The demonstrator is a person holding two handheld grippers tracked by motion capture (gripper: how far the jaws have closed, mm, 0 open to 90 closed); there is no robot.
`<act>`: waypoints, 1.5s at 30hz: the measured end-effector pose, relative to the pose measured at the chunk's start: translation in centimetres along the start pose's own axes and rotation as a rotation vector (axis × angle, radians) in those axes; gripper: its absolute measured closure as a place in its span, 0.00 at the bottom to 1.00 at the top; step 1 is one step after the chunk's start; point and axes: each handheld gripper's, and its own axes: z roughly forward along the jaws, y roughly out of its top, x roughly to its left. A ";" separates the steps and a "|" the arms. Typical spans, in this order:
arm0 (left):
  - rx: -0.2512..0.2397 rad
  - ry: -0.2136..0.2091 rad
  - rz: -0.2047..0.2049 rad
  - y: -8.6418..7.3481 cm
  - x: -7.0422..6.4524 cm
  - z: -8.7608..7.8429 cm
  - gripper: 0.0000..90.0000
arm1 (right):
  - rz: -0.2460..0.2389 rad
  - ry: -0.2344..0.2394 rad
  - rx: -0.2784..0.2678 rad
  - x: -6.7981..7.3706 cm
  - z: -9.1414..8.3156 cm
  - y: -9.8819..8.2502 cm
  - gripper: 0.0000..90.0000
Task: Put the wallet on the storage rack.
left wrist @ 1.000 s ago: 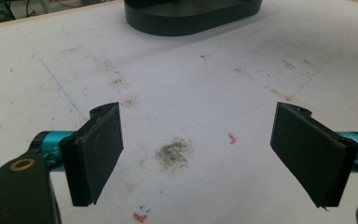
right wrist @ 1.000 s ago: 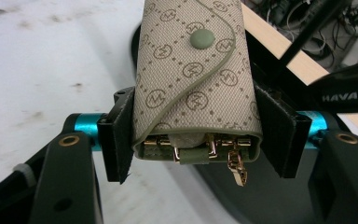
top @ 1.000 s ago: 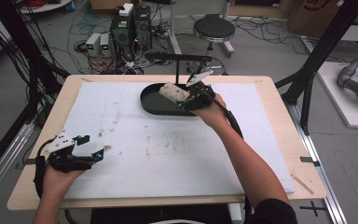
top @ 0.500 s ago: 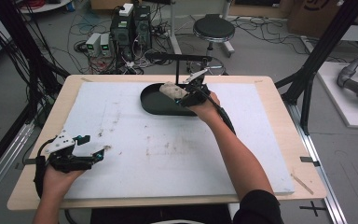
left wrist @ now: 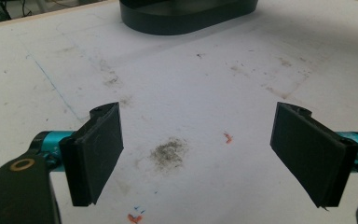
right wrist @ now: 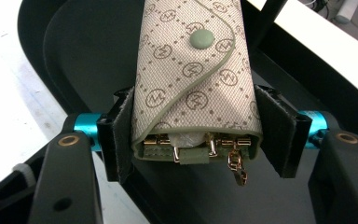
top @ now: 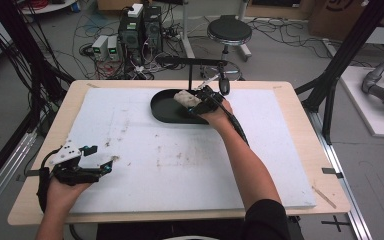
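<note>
High view: a light wooden tabletop point(top: 300, 100) carries a white foam-like sheet point(top: 180, 160), matt and marked with grey smudges. Near its far edge sits a black oval tray point(top: 162, 107) with a low raised rim. The right tool point(top: 196, 101) is above the tray's right half, gripping a pale fabric pouch point(top: 186, 98); the person's right forearm stretches diagonally across the sheet. The left tool point(top: 102, 160) rests at the sheet's near left corner, well apart from the tray, its grey three-cornered plate uppermost.

Left gripper view: the left tool point(left wrist: 198, 154) stands wide open, nothing between its flat black rubber-like pads point(left wrist: 98, 149). Below lies the sheet point(left wrist: 191, 84), with a dusty grey smudge point(left wrist: 170, 151) and small orange flecks. The tray's smooth dark wall point(left wrist: 186, 18) shows at the top.

Right gripper view: the right tool point(right wrist: 193, 135) is closed on the pouch point(right wrist: 191, 84), pads pressing both long sides. The pouch is woven beige cloth printed with a repeating monogram, edged in sage-green trim, with a curved flap and a round green snap point(right wrist: 202, 38). Gold-coloured metal hardware point(right wrist: 228, 149) and a short chain hang from its near end. The glossy black tray floor point(right wrist: 88, 60) lies beneath; whether the pouch touches it, I cannot tell.
</note>
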 end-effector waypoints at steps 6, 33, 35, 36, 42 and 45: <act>0.002 0.001 -0.005 -0.1 0.0 0.0 0.19 | -0.010 0.008 0.048 0.0 1.0 -0.4 0.40; 0.011 -0.003 -0.001 -0.2 0.0 0.1 0.19 | 0.054 0.009 0.066 -0.7 1.4 -0.8 0.34; 0.009 -0.002 -0.004 -0.2 -0.1 0.1 0.19 | 0.054 0.009 0.044 -0.6 1.0 -0.6 0.33; 0.009 -0.003 -0.002 -0.2 -0.1 0.1 0.19 | 0.053 0.009 0.041 -0.6 0.8 -0.6 0.32; 0.010 -0.004 -0.002 -0.2 -0.2 0.2 0.19 | 0.059 0.019 0.012 -0.8 -0.6 -0.4 0.28; 0.008 -0.005 -0.002 -0.1 -0.2 0.2 0.19 | 0.067 0.025 -0.002 -0.9 -1.4 -0.4 0.26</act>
